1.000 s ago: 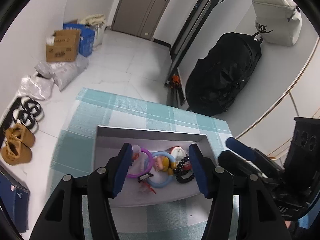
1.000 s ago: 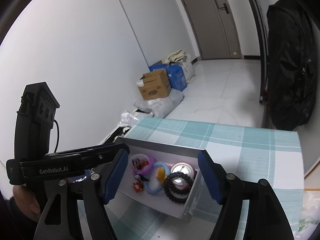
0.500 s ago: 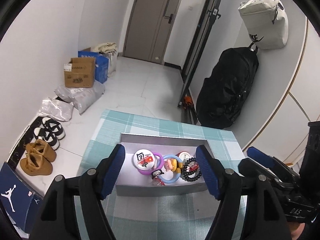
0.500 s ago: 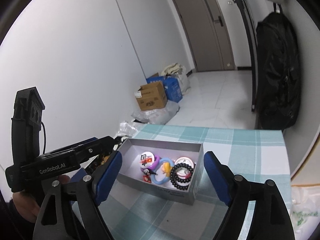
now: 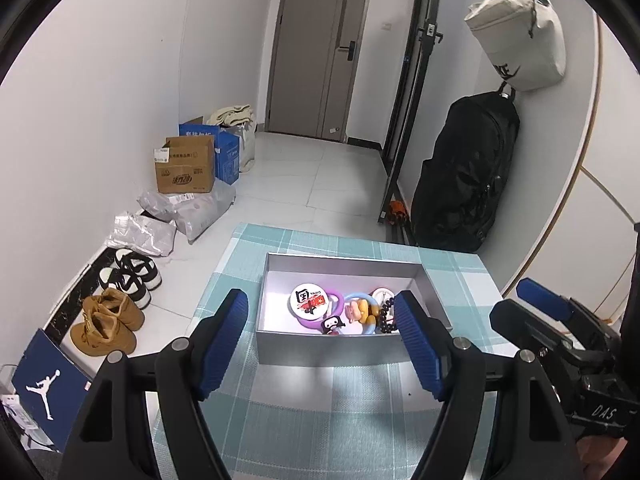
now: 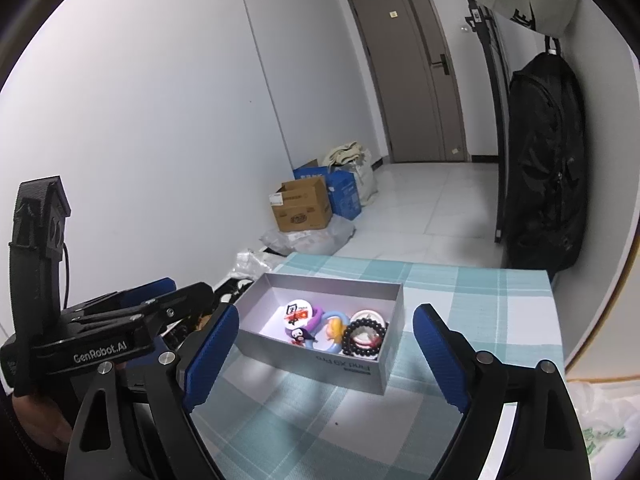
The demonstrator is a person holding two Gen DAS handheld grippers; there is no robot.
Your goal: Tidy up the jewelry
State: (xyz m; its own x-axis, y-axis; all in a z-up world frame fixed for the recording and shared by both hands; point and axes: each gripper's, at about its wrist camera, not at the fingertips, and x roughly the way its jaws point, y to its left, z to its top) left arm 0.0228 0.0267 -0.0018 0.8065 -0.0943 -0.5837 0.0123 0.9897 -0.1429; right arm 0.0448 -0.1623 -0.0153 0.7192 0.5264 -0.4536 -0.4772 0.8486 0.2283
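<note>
A grey open box [image 5: 328, 350] [image 6: 352, 372] stands on the teal checked tablecloth [image 5: 320, 412]. Inside lie a round white badge [image 5: 308, 300] [image 6: 294, 314] on a purple ring, a blue ring with a small figure [image 5: 360, 312] [image 6: 334, 328], a black bead bracelet [image 6: 364, 338] over a round tin, and a small penguin charm [image 5: 332, 325]. My left gripper [image 5: 322, 344] is open and empty, held above the table in front of the box. My right gripper [image 6: 326, 354] is open and empty, to the right of the left one, also short of the box.
The table ends just beyond the box. On the floor left are shoes [image 5: 112, 320], plastic bags and cardboard boxes [image 5: 186, 166]. A black backpack [image 5: 464, 176] hangs on the right wall under a white bag. A door is at the far end.
Both grippers have pulled back and risen away from the box, which now looks smaller and farther. Both stay open. The box's contents have not moved.
</note>
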